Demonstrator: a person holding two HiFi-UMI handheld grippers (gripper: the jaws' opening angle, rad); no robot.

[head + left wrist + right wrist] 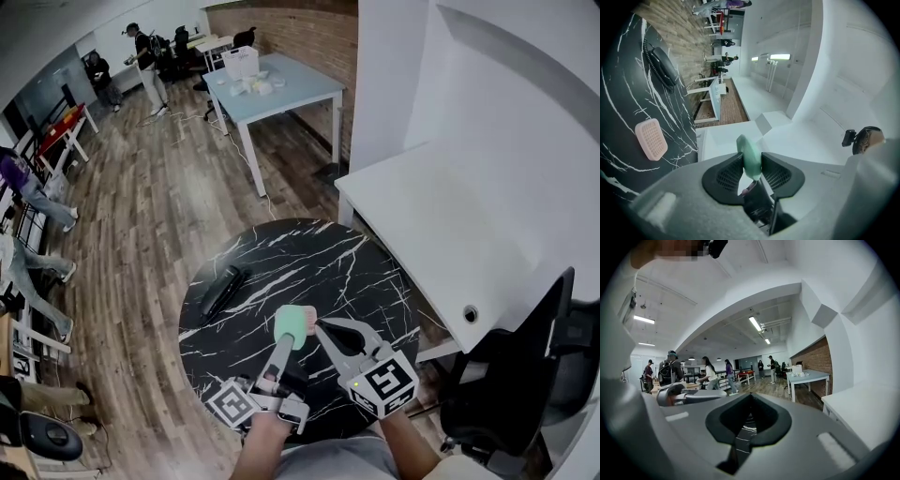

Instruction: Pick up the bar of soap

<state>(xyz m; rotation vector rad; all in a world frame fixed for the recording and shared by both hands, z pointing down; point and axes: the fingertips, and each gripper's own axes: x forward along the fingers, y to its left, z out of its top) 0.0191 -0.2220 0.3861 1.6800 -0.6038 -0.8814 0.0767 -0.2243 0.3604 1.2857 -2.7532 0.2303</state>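
Observation:
A pale green bar of soap [290, 326] [751, 155] is pinched between the black pads of my left gripper [289, 336] [751, 165], which is shut on it. The bar stands clear of the black marble table [281, 262], with the gripper rolled on its side. A pink ribbed soap dish [650, 138] [308, 317] lies on the table just beyond the soap. My right gripper [322, 326] [750, 420] hovers close to the right of the soap. Its jaws are drawn together with nothing between them.
A black brush [223, 289] [663, 65] lies on the table's left part. A white desk [441, 234] stands to the right and a black office chair [516, 375] at lower right. Farther back are a light blue table [281, 89] and several people.

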